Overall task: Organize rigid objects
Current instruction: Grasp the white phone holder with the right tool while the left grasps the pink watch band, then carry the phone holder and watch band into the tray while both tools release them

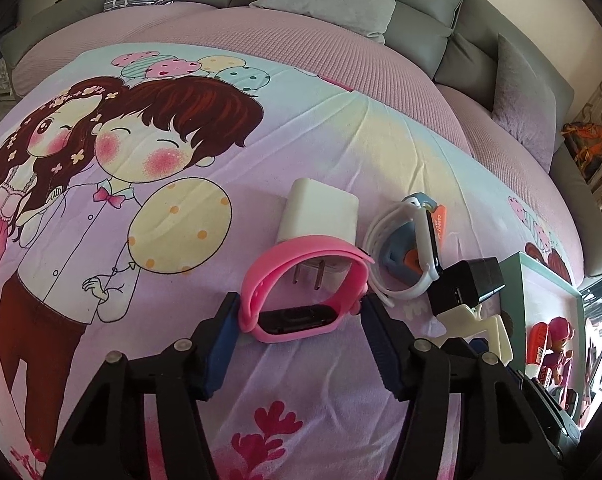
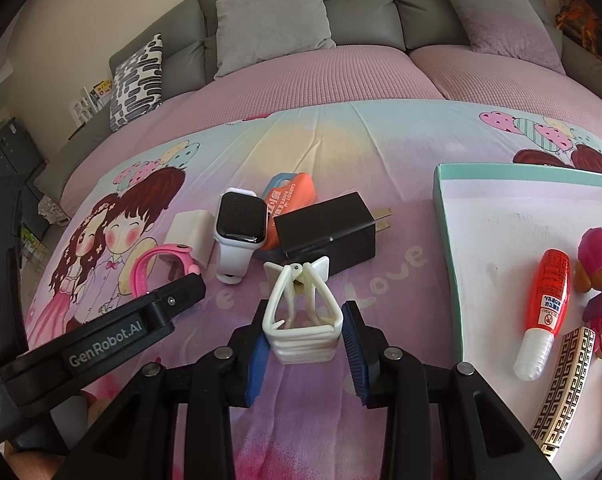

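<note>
A pink watch [image 1: 261, 276] lies on the cartoon-print sheet, its band looped over the prongs of a white charger [image 1: 321, 212]. My left gripper [image 1: 300, 299] has its blue pads against both sides of the watch. My right gripper [image 2: 304, 308] is shut on a white clip [image 2: 301, 332], which stands on the sheet. Just beyond the clip lie a black charger [image 2: 325, 228], a white smartwatch [image 2: 241, 220] and an orange and blue carrot knife [image 2: 293, 192]. The right wrist view shows the left gripper's finger [image 2: 173, 300] beside the pink watch [image 2: 157, 264].
At the right sits a teal-rimmed white tray [image 2: 445, 220] holding a red glue tube [image 2: 545, 300], a toy figure [image 2: 597, 272] and a patterned bar [image 2: 565, 384]. Grey cushions [image 2: 273, 20] and a grey sofa back line the far side.
</note>
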`<control>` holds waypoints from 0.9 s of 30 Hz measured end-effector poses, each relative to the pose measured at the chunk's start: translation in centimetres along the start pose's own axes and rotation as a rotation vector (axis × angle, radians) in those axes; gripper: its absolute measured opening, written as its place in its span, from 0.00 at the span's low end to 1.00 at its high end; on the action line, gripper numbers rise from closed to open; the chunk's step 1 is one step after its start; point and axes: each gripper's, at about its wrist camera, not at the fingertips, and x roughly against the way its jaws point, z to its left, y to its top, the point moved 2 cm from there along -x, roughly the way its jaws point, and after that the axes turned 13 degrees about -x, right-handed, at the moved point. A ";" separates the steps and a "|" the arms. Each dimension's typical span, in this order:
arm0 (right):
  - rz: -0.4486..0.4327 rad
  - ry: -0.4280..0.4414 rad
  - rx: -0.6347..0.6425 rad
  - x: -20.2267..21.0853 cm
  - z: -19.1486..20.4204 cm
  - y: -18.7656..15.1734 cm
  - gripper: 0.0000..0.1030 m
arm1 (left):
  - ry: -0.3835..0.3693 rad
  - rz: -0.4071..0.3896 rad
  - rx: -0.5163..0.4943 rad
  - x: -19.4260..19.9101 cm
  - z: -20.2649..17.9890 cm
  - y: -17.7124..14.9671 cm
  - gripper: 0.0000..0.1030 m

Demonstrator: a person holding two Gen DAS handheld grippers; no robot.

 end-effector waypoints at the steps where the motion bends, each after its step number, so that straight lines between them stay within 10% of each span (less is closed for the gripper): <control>1: 0.000 0.000 0.000 0.0 0.0 0.0 0.36 | -0.004 -0.003 0.003 0.0 0.0 0.0 0.61; 27: -0.156 0.080 -0.036 4.7 -0.6 1.6 0.32 | -0.011 -0.116 0.033 5.7 0.9 0.7 0.60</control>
